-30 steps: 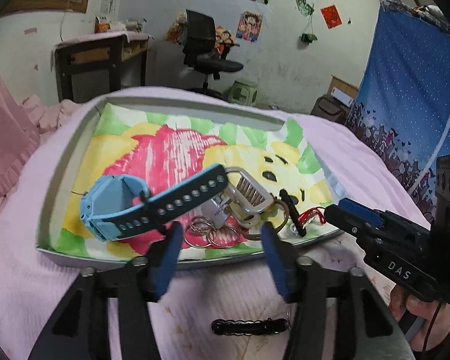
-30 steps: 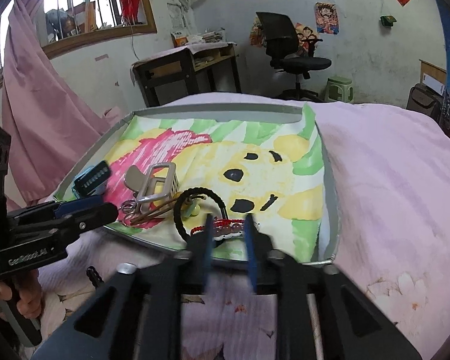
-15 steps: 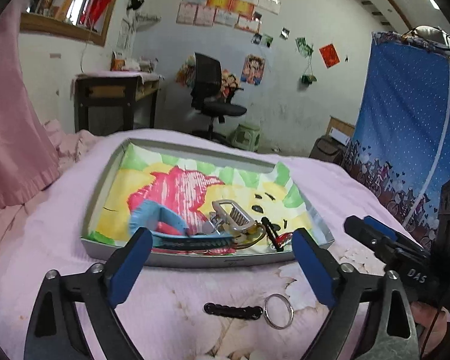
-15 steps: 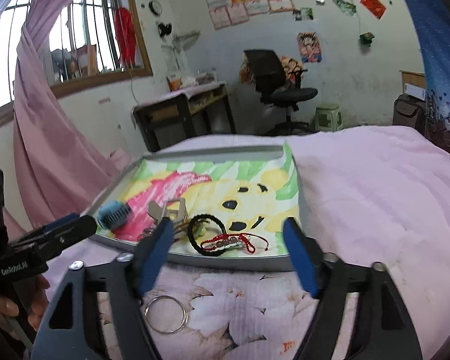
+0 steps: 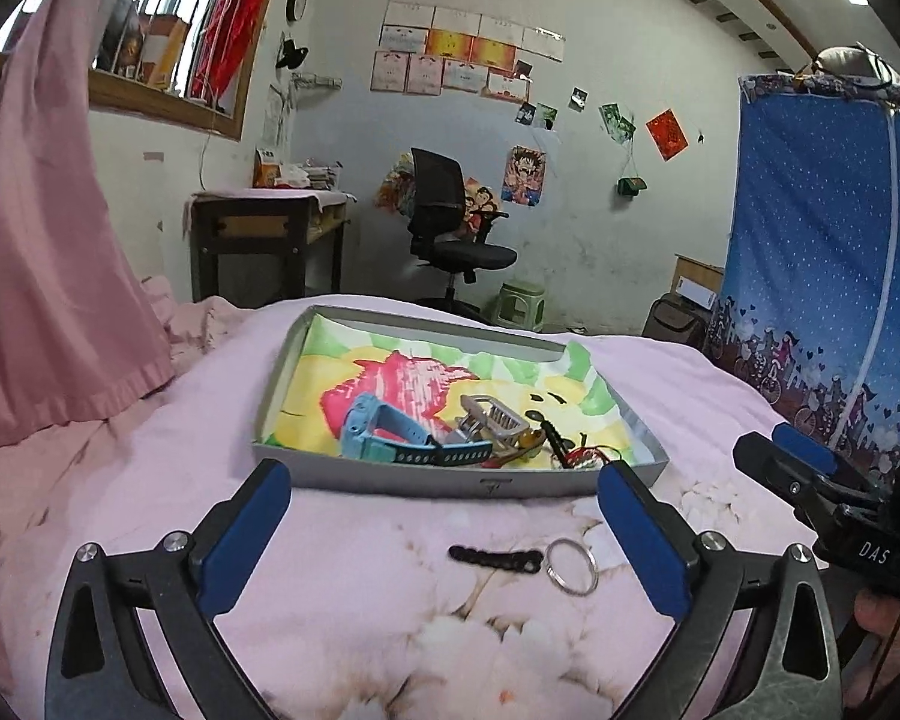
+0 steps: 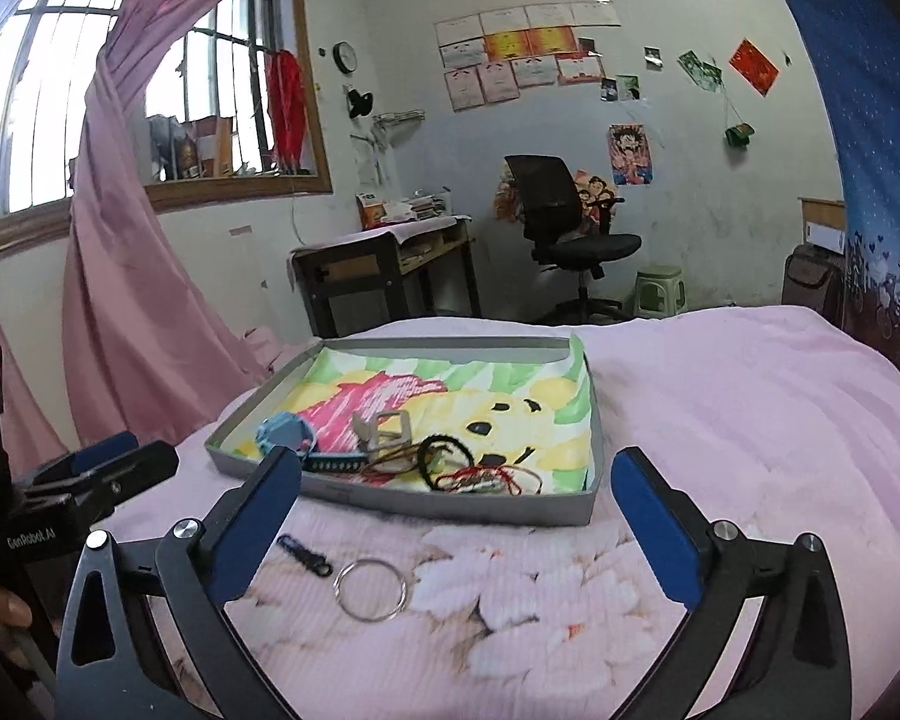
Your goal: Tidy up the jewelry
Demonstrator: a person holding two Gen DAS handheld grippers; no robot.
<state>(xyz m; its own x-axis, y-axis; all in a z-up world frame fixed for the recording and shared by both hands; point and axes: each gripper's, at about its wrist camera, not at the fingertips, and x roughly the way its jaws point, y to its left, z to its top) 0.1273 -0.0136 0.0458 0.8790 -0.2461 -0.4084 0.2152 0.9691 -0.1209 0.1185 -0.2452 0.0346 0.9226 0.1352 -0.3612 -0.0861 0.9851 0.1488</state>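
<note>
Now, left wrist view: left gripper [image 5: 444, 531] pulled back from the tray [image 5: 450, 483], jaws opening to their widest, nothing between the pads. Blue watch [image 5: 390, 435], released, lies in the tray beside the hair clip [image 5: 489, 420]. Black clasp [image 5: 495, 558] and key ring [image 5: 572, 567] remain on the pink bedspread [image 5: 354, 576].

Right wrist view: right gripper [image 6: 456, 519] likewise withdrawn, jaws opening wide and empty. Red bracelet [image 6: 486, 477], let go, rests near the tray's front wall. Judgement: two loose pieces left to collect.

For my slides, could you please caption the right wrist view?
Open right claw before jewelry tray; key ring on the bedspread.
</note>
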